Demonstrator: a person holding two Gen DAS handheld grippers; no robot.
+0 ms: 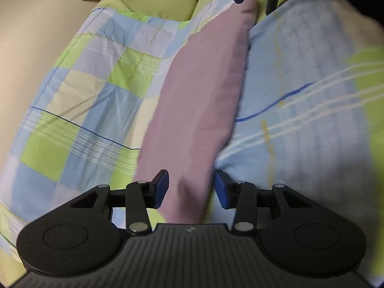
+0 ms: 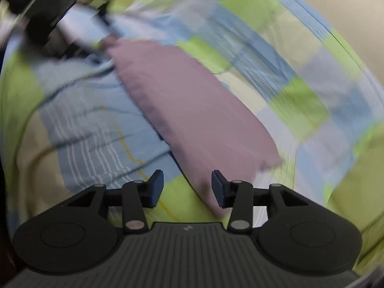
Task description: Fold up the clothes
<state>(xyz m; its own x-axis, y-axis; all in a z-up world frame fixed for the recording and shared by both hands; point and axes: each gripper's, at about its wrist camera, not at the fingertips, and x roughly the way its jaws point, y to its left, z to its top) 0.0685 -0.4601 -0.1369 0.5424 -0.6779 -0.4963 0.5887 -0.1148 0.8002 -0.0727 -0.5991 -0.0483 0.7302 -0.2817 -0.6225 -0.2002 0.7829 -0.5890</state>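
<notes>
Right wrist view blurred; folded mauve garment point(image 2: 192, 110) on checked bedspread point(image 2: 300, 91); both jaws spread, pinching nothing.

Folded mauve garment point(image 1: 199, 96) flat on checked bedsheet point(image 1: 96, 100)

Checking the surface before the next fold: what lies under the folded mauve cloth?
The folded mauve cloth lies on a checked blue, green and cream bedsheet. Anything directly beneath the cloth is covered.

The folded garment point(image 1: 204, 91) is laid on the bedsheet point(image 1: 91, 100) — stretched from 6 to 12 o'clock; the pillow point(image 1: 158, 4) is found at 11 o'clock, behind it.
</notes>
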